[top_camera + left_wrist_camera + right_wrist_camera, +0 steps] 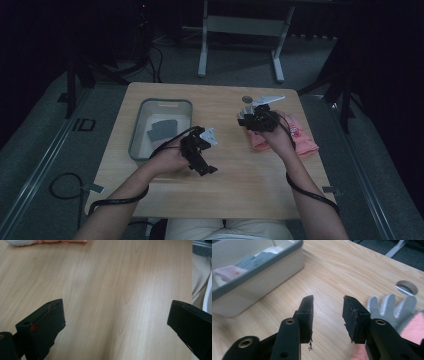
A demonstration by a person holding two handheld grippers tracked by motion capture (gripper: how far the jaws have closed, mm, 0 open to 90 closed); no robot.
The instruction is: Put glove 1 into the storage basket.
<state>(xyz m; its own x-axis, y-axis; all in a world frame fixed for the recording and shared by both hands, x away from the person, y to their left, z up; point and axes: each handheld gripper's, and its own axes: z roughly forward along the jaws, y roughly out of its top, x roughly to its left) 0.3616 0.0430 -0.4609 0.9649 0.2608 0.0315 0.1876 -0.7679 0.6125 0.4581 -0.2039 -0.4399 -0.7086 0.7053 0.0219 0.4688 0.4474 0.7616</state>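
the pink glove (pixel 300 136) with grey fingertips lies flat at the right side of the wooden table (pixel 240 185), just under and beside the right gripper (pixel 328 315). in the right gripper view its grey fingers (pixel 388 305) spread just right of the jaws, which stand partly apart with bare wood between them, holding nothing. a round cable hole (pixel 406 287) sits in the table past the glove. the left gripper (pixel 113 322) hovers near the table's middle, jaws wide and empty over bare wood, well apart from the glove. to the left stands a grey-rimmed bin (pixel 137 131) holding folded grey and pink cloth items (pixel 244 263). nothing lies between the grippers and the glove.
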